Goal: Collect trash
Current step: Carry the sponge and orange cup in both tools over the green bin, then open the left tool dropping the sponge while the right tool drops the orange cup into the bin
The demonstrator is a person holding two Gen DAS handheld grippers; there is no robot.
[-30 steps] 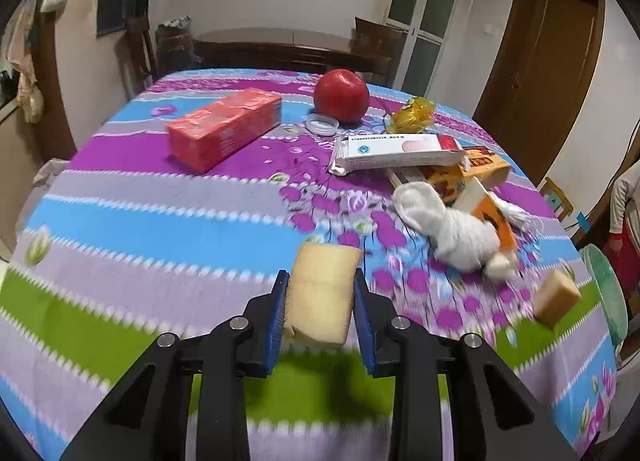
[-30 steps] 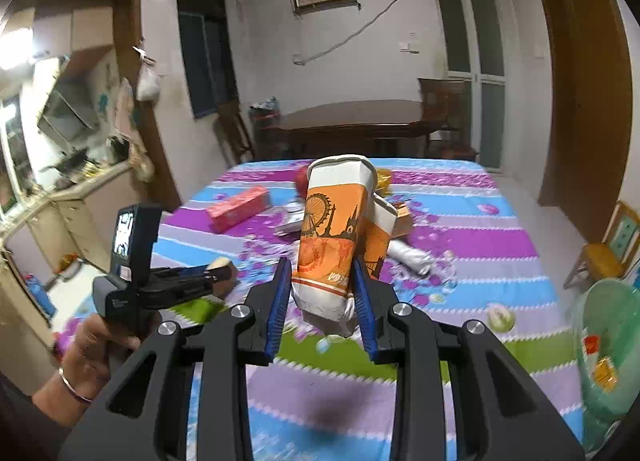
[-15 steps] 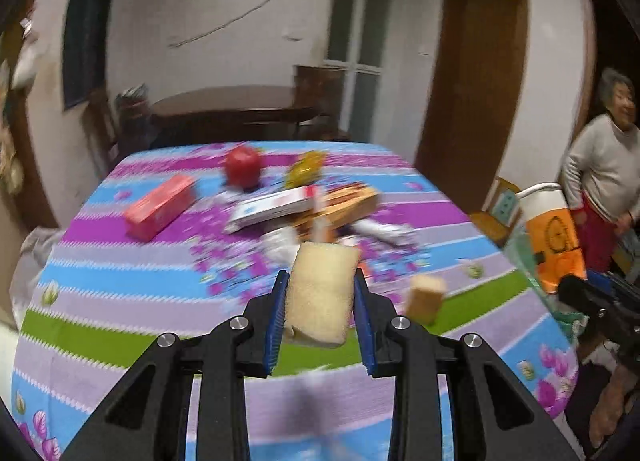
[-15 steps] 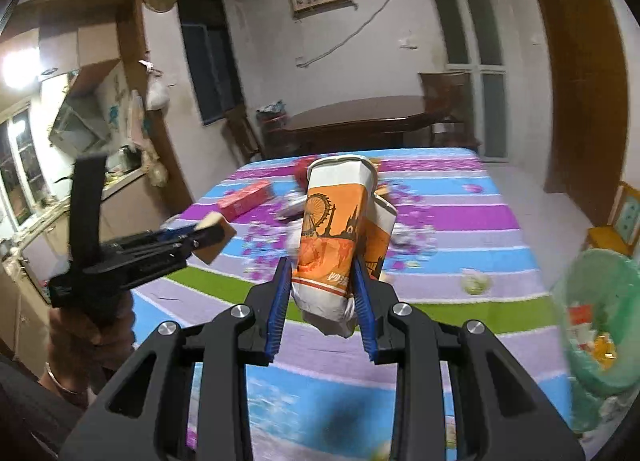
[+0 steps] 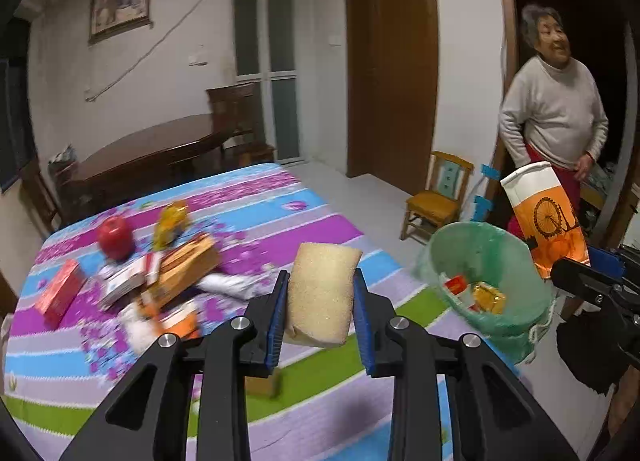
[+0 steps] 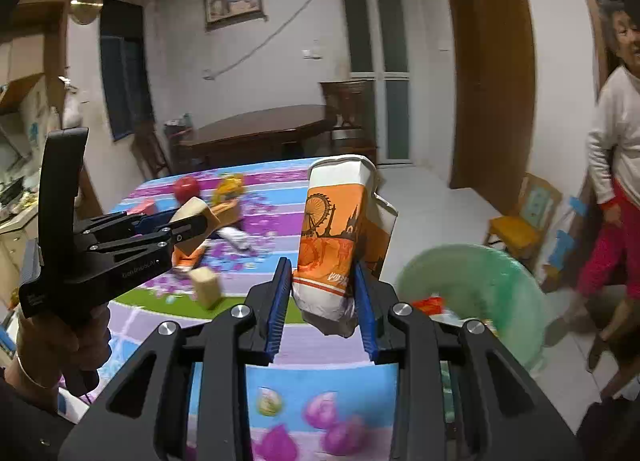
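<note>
Left tongs (image 5: 320, 307) are clamped on a pale yellow rectangular sponge (image 5: 322, 293), right tongs (image 6: 322, 297) squeeze a crumpled orange-and-white paper cup (image 6: 336, 237). The round bin with a green plastic liner (image 5: 486, 257) sits just right of both, past the edge of the striped floral tablecloth (image 5: 280, 221).

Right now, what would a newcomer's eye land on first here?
Probably the crushed orange-and-white paper cup clamped in the right hand-held gripper, and the tan rectangular sponge in the left hand-held gripper. Next, the green-lined trash bin beside the striped floral tablecloth, with a person standing behind it.
</note>
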